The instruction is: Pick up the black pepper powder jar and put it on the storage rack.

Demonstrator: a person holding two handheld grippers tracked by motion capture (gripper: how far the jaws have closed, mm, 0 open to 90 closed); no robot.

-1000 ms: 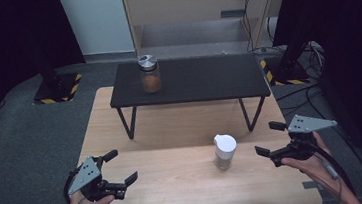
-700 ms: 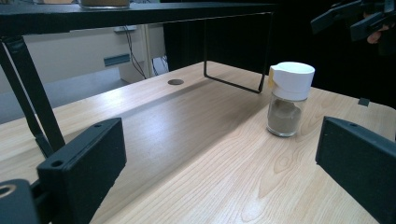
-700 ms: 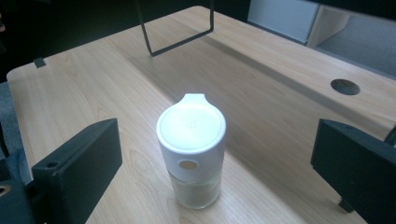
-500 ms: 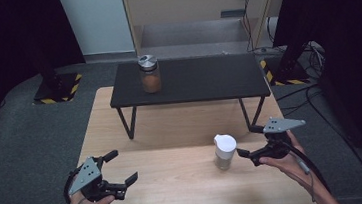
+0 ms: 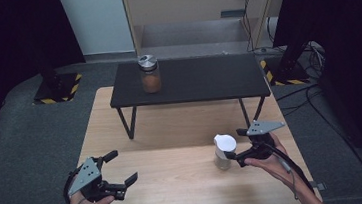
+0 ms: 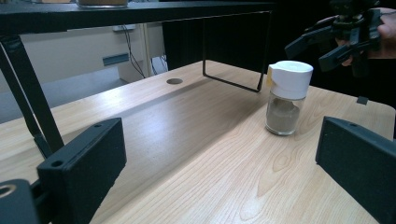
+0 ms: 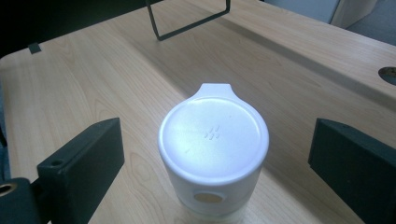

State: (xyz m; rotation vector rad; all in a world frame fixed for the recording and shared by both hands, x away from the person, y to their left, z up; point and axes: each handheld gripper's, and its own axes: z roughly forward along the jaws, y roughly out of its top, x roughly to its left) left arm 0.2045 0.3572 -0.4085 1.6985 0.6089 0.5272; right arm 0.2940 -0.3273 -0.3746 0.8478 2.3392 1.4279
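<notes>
We see the right gripper at the right side of the wooden table, its jaws spread wide and set either side of a small jar with a white cap — they have just been closing a little, with the jar between them, but in the right gripper view there is clear gap on both sides of the cap and the pads do not press on it. The jar stands upright on the table, right of the middle and near the front edge; through its clear glass in the left gripper view we make out a greyish powder filling the lower part. The left gripper hovers over the front left corner, well apart from the jar, its jaws wide with nothing between them. Farther back a low black table stands on the wooden one, and on its left part sits a second jar with a metal lid — brownish contents inside.
</notes>
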